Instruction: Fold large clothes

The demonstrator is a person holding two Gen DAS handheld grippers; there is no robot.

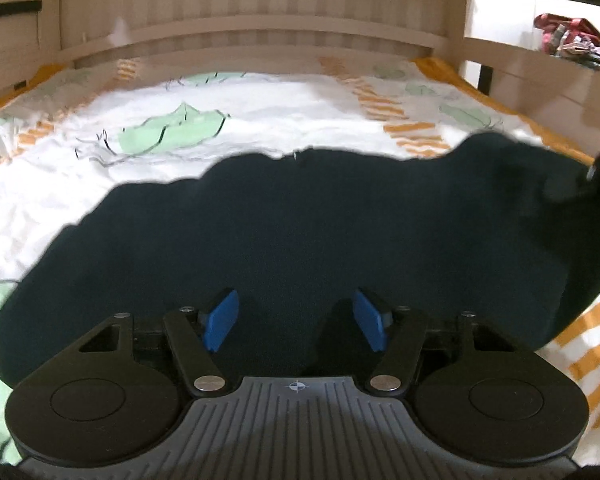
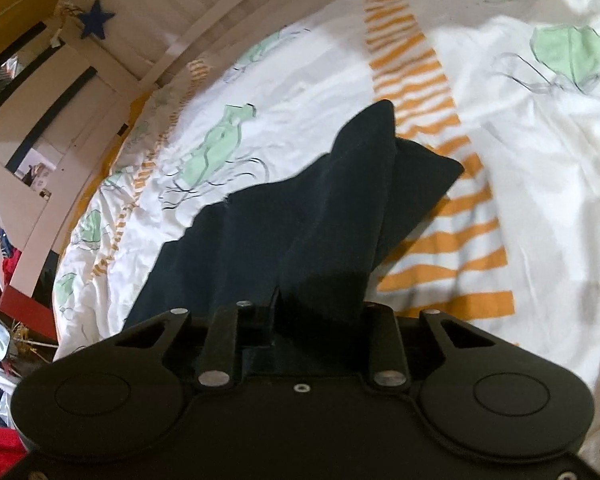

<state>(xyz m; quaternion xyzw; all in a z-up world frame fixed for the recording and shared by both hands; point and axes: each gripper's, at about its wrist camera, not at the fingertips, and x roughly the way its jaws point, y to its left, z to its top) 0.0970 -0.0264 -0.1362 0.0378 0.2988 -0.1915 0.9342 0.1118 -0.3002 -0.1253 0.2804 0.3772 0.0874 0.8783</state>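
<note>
A large dark navy garment (image 1: 300,240) lies spread across the bed, filling the middle of the left wrist view. My left gripper (image 1: 295,320) hovers low over its near part, with the blue pads (image 1: 220,320) apart and cloth showing in the gap between them. In the right wrist view the same garment (image 2: 340,200) rises in a bunched, tented fold straight into my right gripper (image 2: 320,304). That gripper's pads are hidden under the cloth, and the fold hangs from the closed jaws. A dark shape at the right edge of the left wrist view is probably the right gripper.
The bed has a white cover (image 1: 260,100) printed with green shapes and orange stripes. A pale slatted headboard (image 1: 260,8) stands behind it, with a shelf opening holding red items (image 1: 568,36) at the right. Floor clutter (image 2: 0,320) lies beside the bed.
</note>
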